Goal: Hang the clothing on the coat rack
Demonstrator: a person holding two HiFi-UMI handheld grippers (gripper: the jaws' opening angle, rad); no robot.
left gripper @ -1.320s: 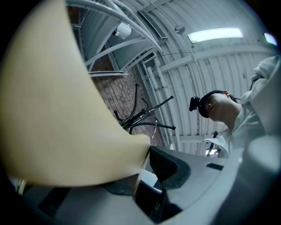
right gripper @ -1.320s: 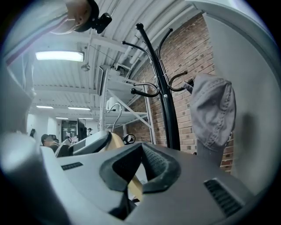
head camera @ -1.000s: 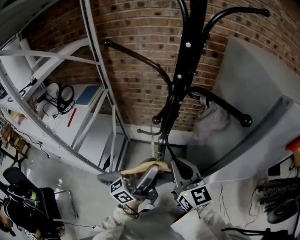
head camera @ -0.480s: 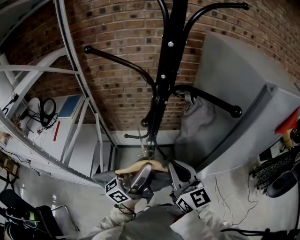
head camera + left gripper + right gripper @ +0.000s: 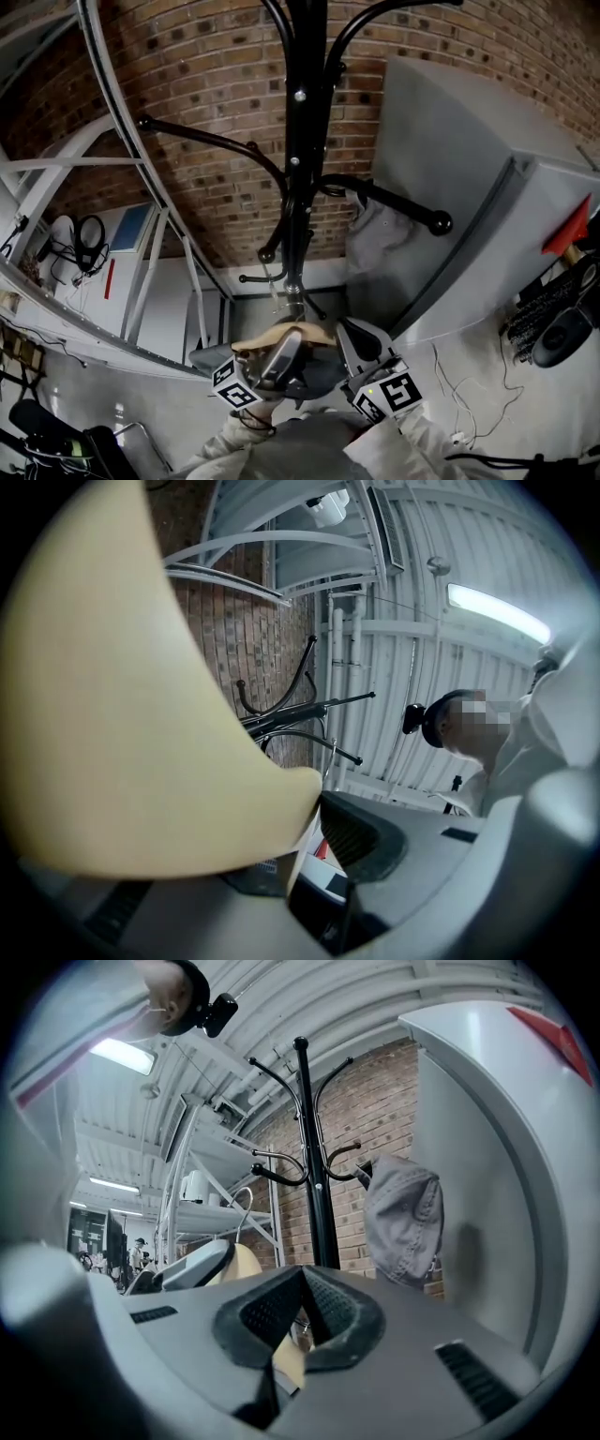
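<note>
Left gripper (image 5: 314,803), tilted upward: jaws just eased wider, still pinching hanger (image 5: 141,714). Right gripper (image 5: 302,1277), level: jaws pressed together. Coat rack (image 5: 300,141): further left than before.

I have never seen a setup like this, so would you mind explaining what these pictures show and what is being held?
There is no robot: a person holds a gripper in each hand. The head view, from a camera on their head, shows a black coat rack before a brick wall, with a grey garment on one arm. The other two views come from cameras on the grippers. The left gripper has a wooden hanger between its jaws, which have just opened slightly. The right gripper seems to pinch the hanger's other end.
</note>
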